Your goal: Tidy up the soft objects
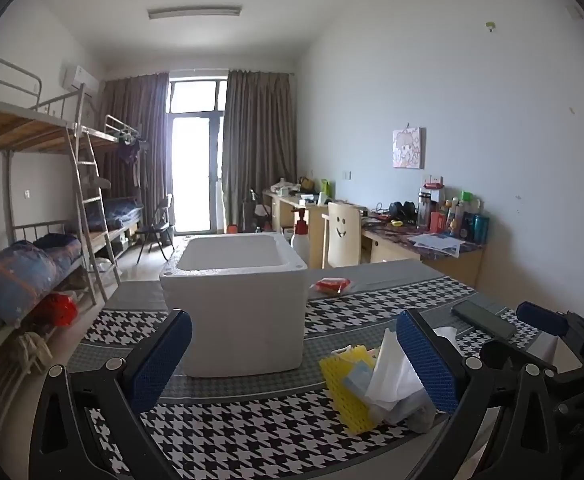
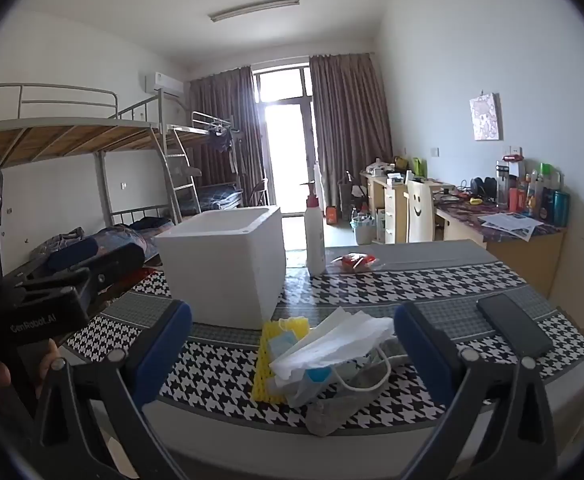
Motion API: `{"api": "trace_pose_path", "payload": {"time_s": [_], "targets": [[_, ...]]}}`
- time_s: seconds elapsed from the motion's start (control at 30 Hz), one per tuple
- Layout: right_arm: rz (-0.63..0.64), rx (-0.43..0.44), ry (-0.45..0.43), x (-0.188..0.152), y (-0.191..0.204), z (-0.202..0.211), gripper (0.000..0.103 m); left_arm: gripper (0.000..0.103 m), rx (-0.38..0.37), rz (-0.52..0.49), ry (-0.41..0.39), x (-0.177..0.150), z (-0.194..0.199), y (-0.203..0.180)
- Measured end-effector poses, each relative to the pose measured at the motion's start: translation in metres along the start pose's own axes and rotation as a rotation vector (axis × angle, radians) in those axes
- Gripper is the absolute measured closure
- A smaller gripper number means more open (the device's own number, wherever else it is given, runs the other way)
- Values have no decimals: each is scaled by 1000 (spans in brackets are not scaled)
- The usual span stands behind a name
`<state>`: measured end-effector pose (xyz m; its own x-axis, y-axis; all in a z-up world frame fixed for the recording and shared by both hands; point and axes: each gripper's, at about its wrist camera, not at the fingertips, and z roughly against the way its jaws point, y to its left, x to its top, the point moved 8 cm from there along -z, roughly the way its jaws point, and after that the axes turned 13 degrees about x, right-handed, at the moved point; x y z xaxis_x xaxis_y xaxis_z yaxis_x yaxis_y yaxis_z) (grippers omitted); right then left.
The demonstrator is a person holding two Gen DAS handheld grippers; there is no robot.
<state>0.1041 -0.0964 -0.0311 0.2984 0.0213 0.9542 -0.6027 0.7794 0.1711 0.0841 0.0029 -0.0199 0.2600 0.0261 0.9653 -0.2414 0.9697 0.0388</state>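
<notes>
- Both our grippers are just hanging over the near edge of the counter (image 2: pixel 431 280), the one with the houndstooth cloth.
- Left gripper (image 1: pixel 293 356): jaws spread wide, nothing between the blue pads.
- Right gripper (image 2: pixel 292 354): same deal, jaws wide apart and gripping nothing. The soft pile sits on the counter between them in that view.
- The soft stuff is one heap near the front edge: a yellow mesh basket (image 2: pixel 270 364) lying on its side, white tissue (image 2: pixel 331 340) spilling out, and what looks like a face mask with a white ear loop (image 2: pixel 365 380).
- The white foam box (image 2: pixel 224 264) stands upright and open-topped just behind the heap.
- Also on the counter: a dark phone (image 2: pixel 513 324) to the right, a red packet (image 2: pixel 355 262) farther back, and a pump bottle (image 2: pixel 315 236) beside the box.
</notes>
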Motion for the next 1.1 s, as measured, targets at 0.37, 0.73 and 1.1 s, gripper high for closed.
{"api": "trace_pose_path", "payload": {"time_s": [0.37,0.73,1.1], "targets": [[15,-3,0,0,0,-1,1,1,-16,9,-8,-7,-1,-3],[20,-4,-5,0,-1,-2,1,1,-16,29,12,-8,-8,8],[24,-11,-4,2,0,-3,1,1,-20,26,7,-7,-7,10]]}}
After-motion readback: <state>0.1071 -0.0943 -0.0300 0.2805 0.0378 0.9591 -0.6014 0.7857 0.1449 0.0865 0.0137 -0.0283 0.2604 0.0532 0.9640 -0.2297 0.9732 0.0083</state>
